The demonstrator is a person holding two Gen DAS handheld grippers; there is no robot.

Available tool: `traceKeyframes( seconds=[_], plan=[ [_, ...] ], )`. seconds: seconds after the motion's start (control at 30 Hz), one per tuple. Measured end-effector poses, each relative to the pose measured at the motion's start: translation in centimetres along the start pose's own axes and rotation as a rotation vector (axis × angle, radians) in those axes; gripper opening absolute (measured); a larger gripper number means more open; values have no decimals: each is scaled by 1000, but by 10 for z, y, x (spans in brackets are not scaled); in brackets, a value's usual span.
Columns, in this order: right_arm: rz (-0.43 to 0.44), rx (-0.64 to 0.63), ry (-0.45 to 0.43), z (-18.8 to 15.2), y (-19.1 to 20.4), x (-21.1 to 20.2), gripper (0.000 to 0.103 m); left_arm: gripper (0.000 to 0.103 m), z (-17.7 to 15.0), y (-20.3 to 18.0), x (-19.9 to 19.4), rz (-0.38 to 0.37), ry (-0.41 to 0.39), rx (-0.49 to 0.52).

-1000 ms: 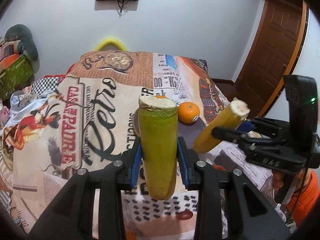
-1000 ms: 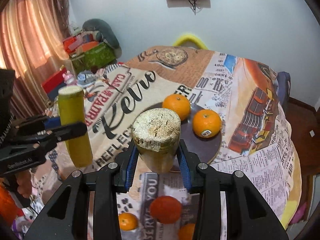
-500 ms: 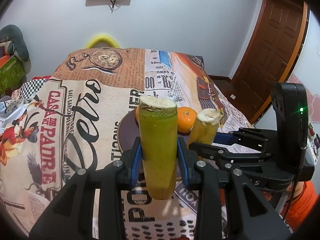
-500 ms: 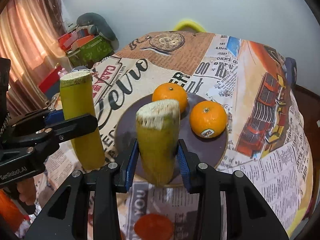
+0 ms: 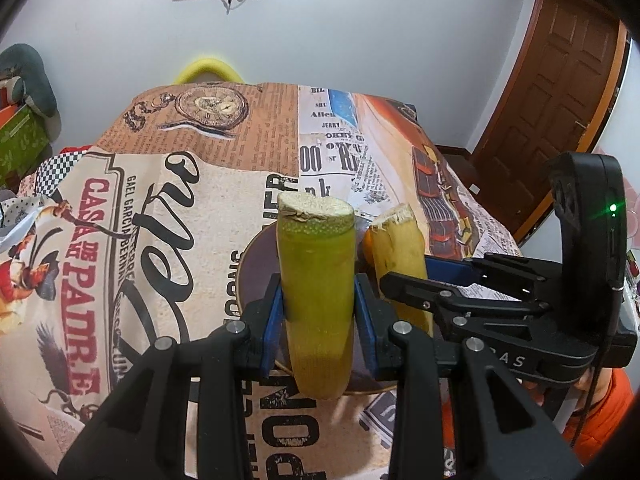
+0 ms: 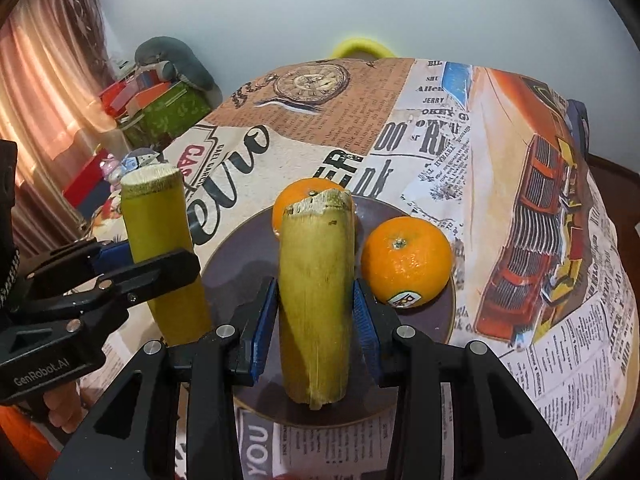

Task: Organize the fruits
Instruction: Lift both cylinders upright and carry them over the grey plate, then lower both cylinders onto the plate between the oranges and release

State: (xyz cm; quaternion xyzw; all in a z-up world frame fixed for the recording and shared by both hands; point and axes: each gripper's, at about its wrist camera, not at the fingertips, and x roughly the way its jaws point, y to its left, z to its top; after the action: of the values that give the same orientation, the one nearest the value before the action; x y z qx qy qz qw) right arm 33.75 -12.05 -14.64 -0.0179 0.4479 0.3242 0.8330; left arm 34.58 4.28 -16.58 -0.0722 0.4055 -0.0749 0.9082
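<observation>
While both grippers' fingers clamp upright cane pieces, the right gripper [image 6: 316, 312] sits nearer over the plate [image 6: 240, 248] than the left gripper [image 5: 320, 312].

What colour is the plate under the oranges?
Dark purple-brown plate, gold rim; clearest in the right wrist view.

Two oranges [image 6: 406, 266] on plate [image 6: 444, 320]; cane pieces [image 6: 316, 300] upright before them

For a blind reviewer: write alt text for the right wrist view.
The right gripper clamps an upright yellowish cane piece over a dark plate holding two oranges. At left, the left gripper holds a greener cane piece upright above the newspaper-print tablecloth.
</observation>
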Motion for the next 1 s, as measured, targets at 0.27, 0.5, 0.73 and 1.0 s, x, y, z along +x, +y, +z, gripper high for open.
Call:
traceKeyframes(
  seconds=[0.27, 0.5, 0.73, 1.0],
  plan=[
    [-30, 3, -49, 2, -5, -12, 36, 33, 1, -4, 9, 0, 15, 15],
    [-66, -27, -87, 1, -8, -29, 36, 33, 2, -14, 20, 9, 37, 42],
    [-82, -37, -84, -11, -18, -36, 36, 33, 5, -26, 37, 36, 60, 79],
    [-79, -2, -86, -22, -34, -40, 36, 34, 11, -32, 50, 56, 87, 110]
  ],
)
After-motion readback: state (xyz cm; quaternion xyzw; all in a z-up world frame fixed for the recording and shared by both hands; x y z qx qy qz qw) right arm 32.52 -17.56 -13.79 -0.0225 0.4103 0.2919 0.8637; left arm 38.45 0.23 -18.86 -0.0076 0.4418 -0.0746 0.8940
